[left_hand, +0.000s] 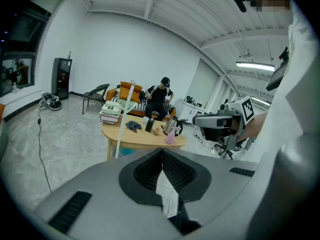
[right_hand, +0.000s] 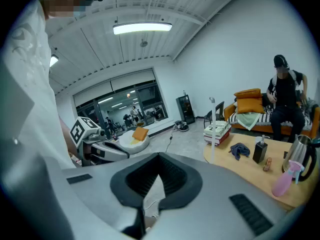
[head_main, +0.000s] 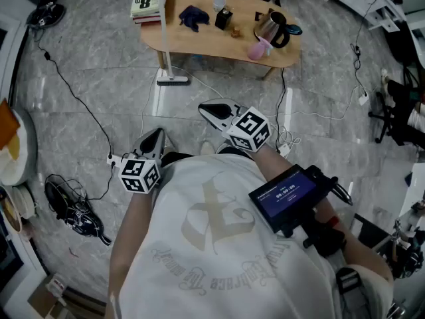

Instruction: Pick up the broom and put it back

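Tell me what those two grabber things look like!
Both are smooth grey pointed shells, the left gripper and the right gripper, with black ribbed pads inside. Each carries a white cube printed with black square markers. The person wears a white T-shirt with a pale print, and a dark screen sits on the right forearm.

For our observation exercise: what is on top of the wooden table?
Books, a blue cloth, a black bottle, a kettle and a pink spray bottle are on the table. The broom leans against its edge. The tabletop under the books and behind the kettle is covered.
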`<state>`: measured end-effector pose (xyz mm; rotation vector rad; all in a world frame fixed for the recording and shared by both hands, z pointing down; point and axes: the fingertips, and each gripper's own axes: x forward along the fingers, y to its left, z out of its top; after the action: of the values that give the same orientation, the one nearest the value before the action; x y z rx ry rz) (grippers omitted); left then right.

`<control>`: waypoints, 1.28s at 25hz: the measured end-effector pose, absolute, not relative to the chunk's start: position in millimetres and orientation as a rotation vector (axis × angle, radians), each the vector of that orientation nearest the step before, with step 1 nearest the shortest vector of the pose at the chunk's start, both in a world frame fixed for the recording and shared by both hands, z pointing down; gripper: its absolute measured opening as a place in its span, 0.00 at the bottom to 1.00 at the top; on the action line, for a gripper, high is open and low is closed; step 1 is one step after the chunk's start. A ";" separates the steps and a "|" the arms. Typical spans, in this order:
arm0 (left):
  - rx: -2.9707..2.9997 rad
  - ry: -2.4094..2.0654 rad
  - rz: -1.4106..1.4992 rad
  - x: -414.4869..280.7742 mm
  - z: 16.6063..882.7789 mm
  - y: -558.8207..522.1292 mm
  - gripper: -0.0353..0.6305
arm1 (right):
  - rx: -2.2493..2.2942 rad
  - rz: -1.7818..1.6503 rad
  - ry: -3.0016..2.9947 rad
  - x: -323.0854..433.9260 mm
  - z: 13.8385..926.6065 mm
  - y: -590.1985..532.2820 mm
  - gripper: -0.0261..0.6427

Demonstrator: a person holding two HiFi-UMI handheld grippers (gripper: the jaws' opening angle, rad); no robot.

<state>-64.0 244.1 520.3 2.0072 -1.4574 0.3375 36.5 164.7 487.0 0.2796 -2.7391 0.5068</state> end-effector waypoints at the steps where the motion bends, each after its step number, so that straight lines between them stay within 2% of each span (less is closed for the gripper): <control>1: 2.004 -1.460 0.336 -62.8 521.3 246.2 0.07 | 0.281 0.510 -2.741 38.1 487.4 165.9 0.06; 16: 1.990 -1.483 0.339 -62.3 513.3 256.5 0.07 | 0.336 0.561 -2.739 46.4 489.5 168.2 0.06; 32: 2.030 -1.422 0.339 -117.4 513.9 228.7 0.07 | 0.463 0.589 -2.704 3.9 492.7 144.2 0.06</control>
<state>-117.4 228.7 513.9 2.0301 -1.4224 0.3388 3.9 144.2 492.7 0.4629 -2.7039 0.5895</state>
